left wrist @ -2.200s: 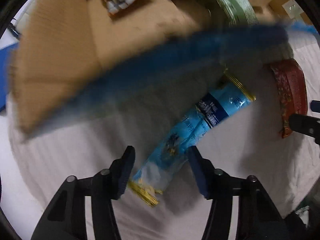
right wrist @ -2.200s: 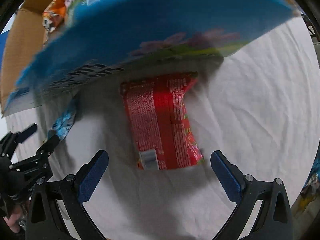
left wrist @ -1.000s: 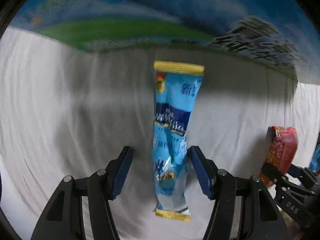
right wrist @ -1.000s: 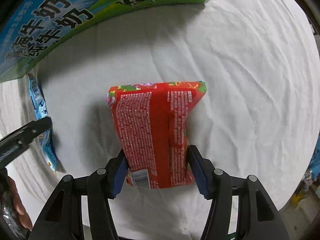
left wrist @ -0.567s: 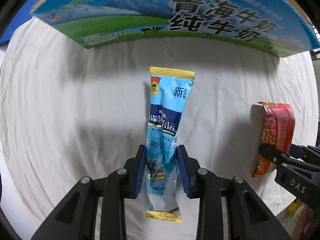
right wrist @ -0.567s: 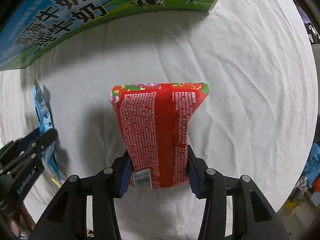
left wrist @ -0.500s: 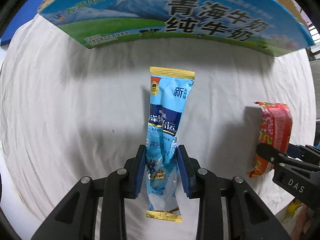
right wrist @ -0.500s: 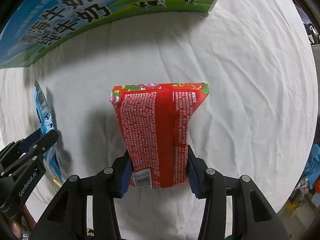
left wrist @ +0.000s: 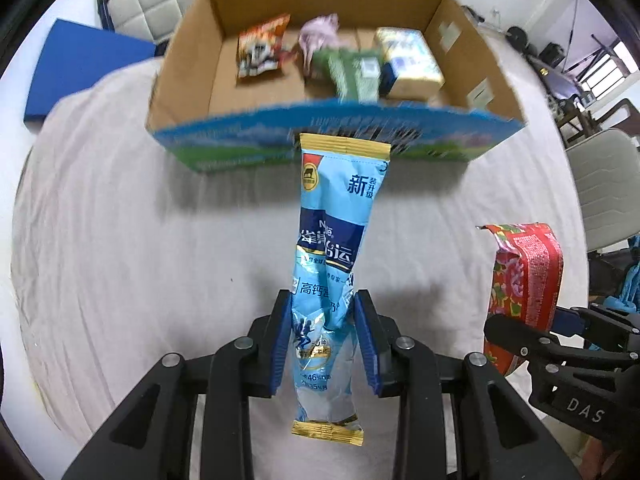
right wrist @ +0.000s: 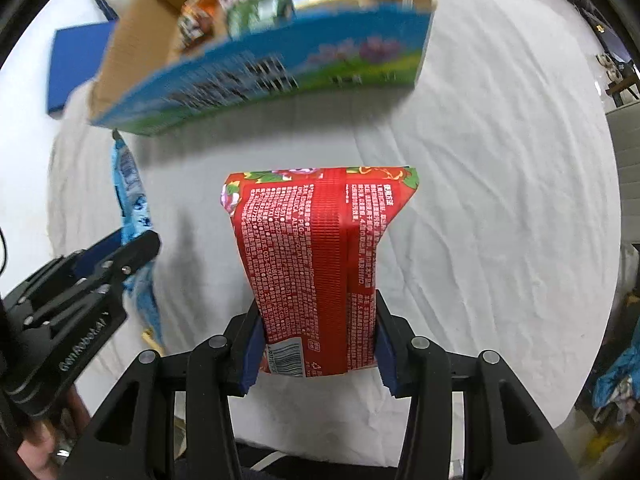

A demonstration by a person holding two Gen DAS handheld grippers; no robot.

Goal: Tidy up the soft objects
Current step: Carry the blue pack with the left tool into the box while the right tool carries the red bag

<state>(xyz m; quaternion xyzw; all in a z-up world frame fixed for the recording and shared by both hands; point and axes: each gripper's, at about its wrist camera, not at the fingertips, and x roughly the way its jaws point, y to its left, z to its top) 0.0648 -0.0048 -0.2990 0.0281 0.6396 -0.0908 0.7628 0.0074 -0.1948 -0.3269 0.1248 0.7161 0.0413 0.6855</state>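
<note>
Left wrist view: our left gripper (left wrist: 323,336) has its blue pads pressed in tight on the lower part of a long light-blue sachet (left wrist: 334,256), which sticks up and forward off the white sheet (left wrist: 120,240), its gold-edged top overlapping the near wall of the cardboard box (left wrist: 188,60). Inside the box we see an orange snack bag (left wrist: 260,46), a pink soft item (left wrist: 318,36), a green pack (left wrist: 352,72) and a yellow-and-blue pack (left wrist: 410,60), lying close together along the far side. To the right, the right gripper shows side-on with its red packet (left wrist: 528,276). Right wrist view: our right gripper (right wrist: 316,344) is clamped on the bottom end of the red packet (right wrist: 316,256), barcode end nearest the camera, packet lifted clear of the sheet. The left gripper (right wrist: 124,252) is at the left with the blue sachet seen edge-on. The box's printed blue-green side (right wrist: 272,64) faces us, blurred. A flat blue panel (right wrist: 68,68) lies beside the box at the left.
</note>
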